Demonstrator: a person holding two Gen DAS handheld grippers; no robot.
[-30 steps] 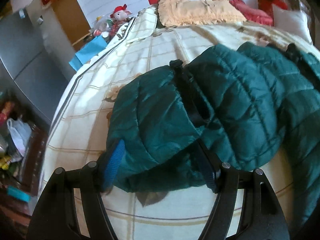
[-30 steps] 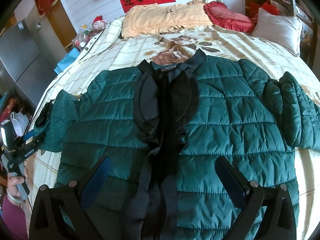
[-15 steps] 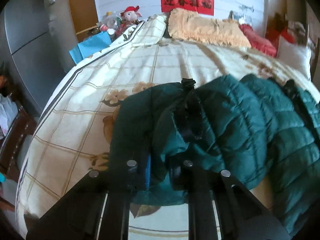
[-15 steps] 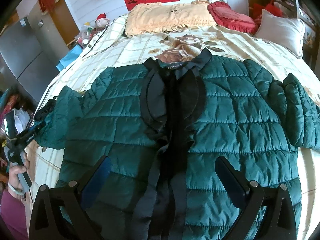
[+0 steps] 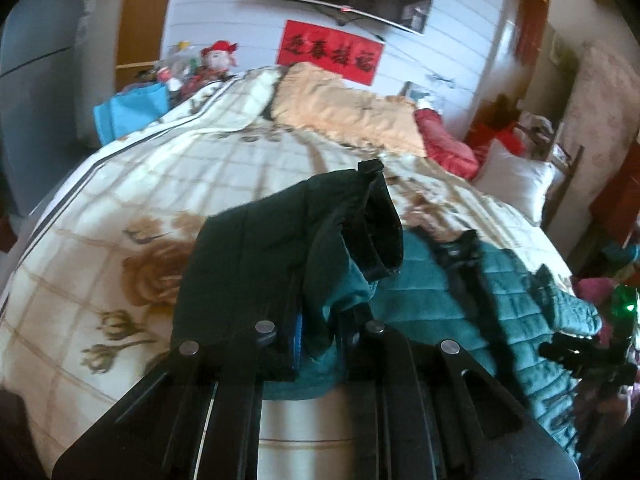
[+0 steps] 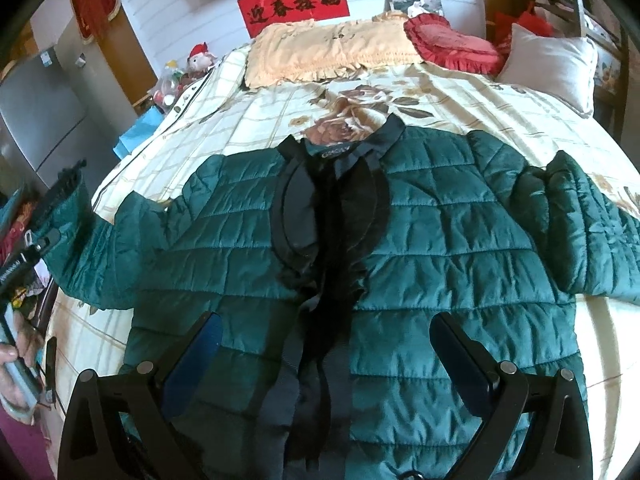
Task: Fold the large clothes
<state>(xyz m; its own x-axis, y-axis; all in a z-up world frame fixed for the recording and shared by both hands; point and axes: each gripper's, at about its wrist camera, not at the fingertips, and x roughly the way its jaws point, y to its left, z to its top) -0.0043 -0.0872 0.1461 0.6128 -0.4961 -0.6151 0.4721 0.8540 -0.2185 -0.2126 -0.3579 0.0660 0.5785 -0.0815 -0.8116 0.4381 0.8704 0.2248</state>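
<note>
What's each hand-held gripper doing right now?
Left hand-held gripper: shut on the sleeve of the green jacket, lifted off the bed.
Right hand-held gripper: open, above the jacket, holding nothing.

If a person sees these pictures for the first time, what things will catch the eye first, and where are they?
The big green quilted jacket lies spread open across the flowered bedspread. At its one end, the left tool is shut on the sleeve and holds the cuff above the bed. The red banner hangs on the wall behind the pillows.

Glossy quilted cloth jacket (image 6: 460, 240)
</note>
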